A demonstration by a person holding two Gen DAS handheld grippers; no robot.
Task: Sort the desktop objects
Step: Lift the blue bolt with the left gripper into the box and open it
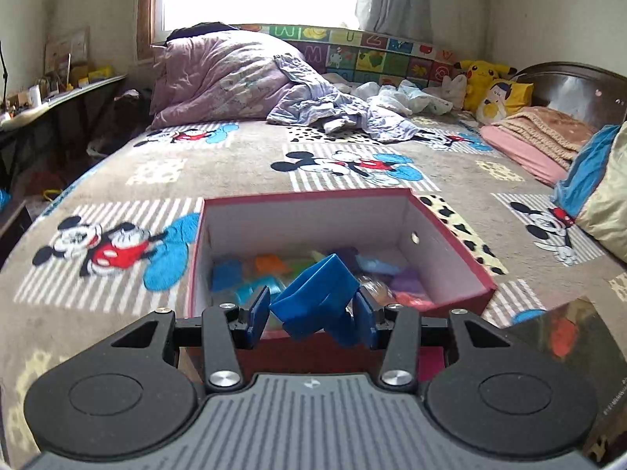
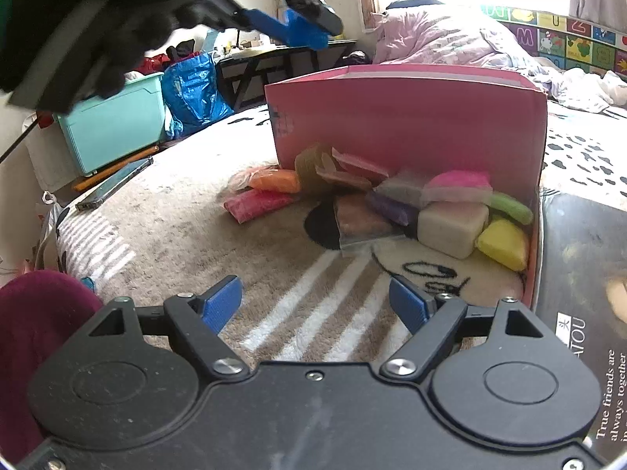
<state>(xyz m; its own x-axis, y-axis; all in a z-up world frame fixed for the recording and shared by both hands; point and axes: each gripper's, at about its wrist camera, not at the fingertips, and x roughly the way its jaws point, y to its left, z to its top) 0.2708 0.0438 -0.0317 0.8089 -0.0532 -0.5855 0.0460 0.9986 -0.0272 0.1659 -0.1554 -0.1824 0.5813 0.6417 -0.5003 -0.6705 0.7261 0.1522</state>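
Note:
My left gripper [image 1: 313,315] is shut on a blue clay packet [image 1: 317,299] and holds it above the near edge of the red box [image 1: 450,235]. Several coloured packets lie blurred inside the box. In the right wrist view, the box's pink outer wall [image 2: 407,117] stands ahead, and the left gripper with the blue packet [image 2: 301,31] hovers at the top left. Several clay packets lie against the wall: orange [image 2: 274,180], pink [image 2: 254,203], white block [image 2: 450,227], yellow [image 2: 503,244]. My right gripper [image 2: 315,305] is open and empty, low over the blanket.
The box sits on a Mickey Mouse blanket [image 1: 156,180] on a bed. A dark box lid [image 2: 580,274] lies at the right. A phone [image 2: 113,188] lies near the bed's left edge. A teal bin [image 2: 113,125] and blue bag [image 2: 192,86] stand beyond.

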